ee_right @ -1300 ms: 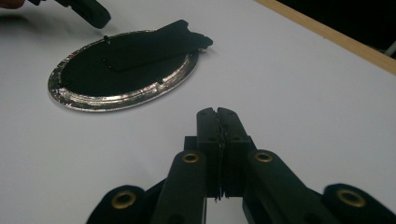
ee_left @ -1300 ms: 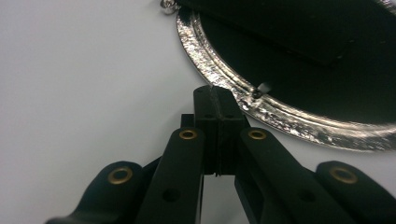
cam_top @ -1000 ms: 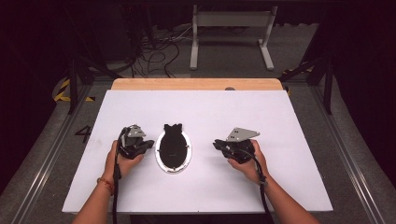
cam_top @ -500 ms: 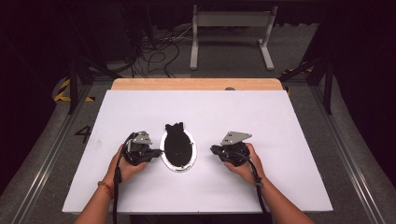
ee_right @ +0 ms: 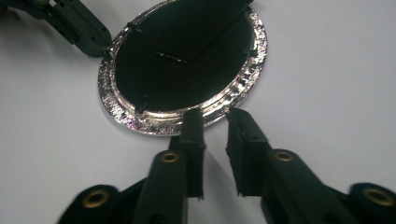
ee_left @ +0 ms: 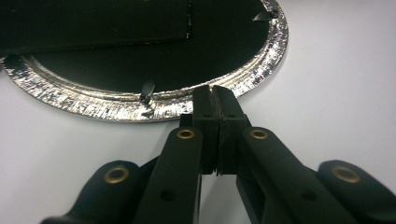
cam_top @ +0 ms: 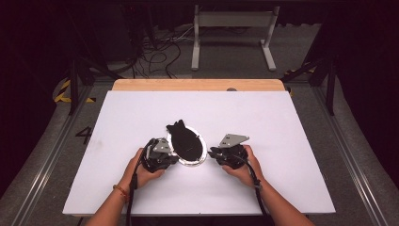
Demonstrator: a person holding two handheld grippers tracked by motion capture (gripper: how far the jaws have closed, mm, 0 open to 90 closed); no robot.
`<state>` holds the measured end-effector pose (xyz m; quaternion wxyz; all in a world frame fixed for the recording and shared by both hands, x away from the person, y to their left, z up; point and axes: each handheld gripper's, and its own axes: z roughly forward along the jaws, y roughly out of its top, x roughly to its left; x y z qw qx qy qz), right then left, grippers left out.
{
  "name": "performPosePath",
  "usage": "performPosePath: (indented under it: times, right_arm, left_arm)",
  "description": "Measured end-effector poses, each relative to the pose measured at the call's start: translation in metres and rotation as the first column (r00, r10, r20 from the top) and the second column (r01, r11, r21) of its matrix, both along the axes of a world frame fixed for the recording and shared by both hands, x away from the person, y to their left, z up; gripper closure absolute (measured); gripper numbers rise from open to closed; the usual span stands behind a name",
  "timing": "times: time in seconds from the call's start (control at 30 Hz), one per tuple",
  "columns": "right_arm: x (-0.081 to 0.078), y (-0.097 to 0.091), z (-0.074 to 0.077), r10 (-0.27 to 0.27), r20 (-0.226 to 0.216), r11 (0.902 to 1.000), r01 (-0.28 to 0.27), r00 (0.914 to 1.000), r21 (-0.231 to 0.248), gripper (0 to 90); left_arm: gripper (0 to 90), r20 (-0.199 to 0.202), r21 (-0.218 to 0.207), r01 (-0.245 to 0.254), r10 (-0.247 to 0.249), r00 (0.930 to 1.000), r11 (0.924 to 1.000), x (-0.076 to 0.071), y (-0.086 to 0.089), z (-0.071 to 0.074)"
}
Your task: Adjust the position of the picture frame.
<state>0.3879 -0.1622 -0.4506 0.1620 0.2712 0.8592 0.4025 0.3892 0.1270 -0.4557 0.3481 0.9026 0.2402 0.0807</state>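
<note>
Oval frame (cam_top: 187, 144) shifted right; black back, embossed silver rim.

table: white top (cam_top: 282, 122), wooden strip (cam_top: 197, 84) along far edge | floor: grey, black cables (cam_top: 155, 56) tangled – yellow-black tape (cam_top: 63, 89) at left | beyond: white metal frame (cam_top: 233, 33) | room: dark

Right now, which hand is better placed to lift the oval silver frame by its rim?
Left, probably. The left tongs are shut, their tips right at the oval silver frame's rim. The right tongs, whose jaws have just been opening, stand apart at the opposite rim with nothing between them.
</note>
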Motion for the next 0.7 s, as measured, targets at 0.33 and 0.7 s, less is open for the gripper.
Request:
performPosePath:
  times: [0.33,0.7]
  right_arm:
    - [0.012,0.008,0.013,-0.031,0.006,0.9981,0.031,0.9995,0.052,50.0]
    - [-0.004,0.032,-0.006,0.016,-0.012,0.9996,-0.016,0.9998,-0.022,46.3]
  left_arm:
    - [87.9,0.09,-0.048,-0.13,0.133,0.987,0.9904,0.004,0.035,0.005]
    - [86.3,0.113,-0.085,-0.28,0.289,0.9507,0.9561,0.035,0.049,0.005]
